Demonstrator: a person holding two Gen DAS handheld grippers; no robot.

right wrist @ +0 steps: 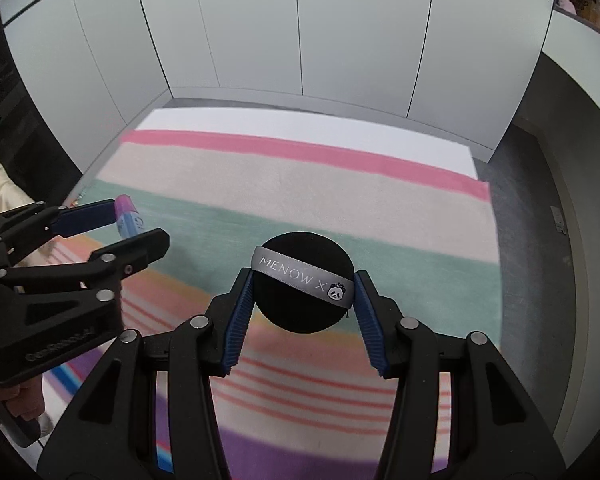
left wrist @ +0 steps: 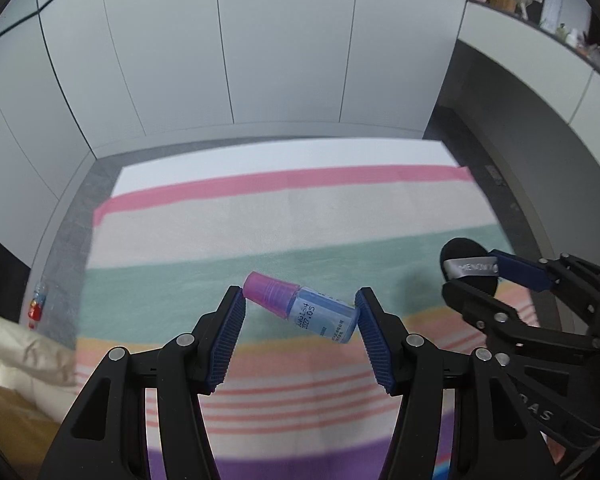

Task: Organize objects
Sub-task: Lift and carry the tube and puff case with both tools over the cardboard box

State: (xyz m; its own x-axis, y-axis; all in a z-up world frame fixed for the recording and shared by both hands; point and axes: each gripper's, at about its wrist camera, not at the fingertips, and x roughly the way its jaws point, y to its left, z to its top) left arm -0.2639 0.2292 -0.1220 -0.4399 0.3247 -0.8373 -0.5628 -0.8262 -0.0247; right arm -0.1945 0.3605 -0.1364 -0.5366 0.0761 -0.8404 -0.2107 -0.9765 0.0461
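My left gripper [left wrist: 300,304] has its jaws pinching a small bottle [left wrist: 306,308] end to end, one pad on the pink cap, the other on the blue base; my right gripper [right wrist: 303,294] has its jaws clamped on the sides of a black puff [right wrist: 300,304] with a grey ribbon [right wrist: 302,274] across it; both things hang in the air above the striped cloth [left wrist: 260,232], nothing under them; the bottle looks light, hard plastic, smooth, tilted in the grip, so I judge it can pivot or slip out lengthwise; a hold across the labelled body would be surer; the puff looks soft and light, squashes rather than slips, edges are fine to grip, not fragile; I see no bin or tray in either view, so where they go I cannot tell.
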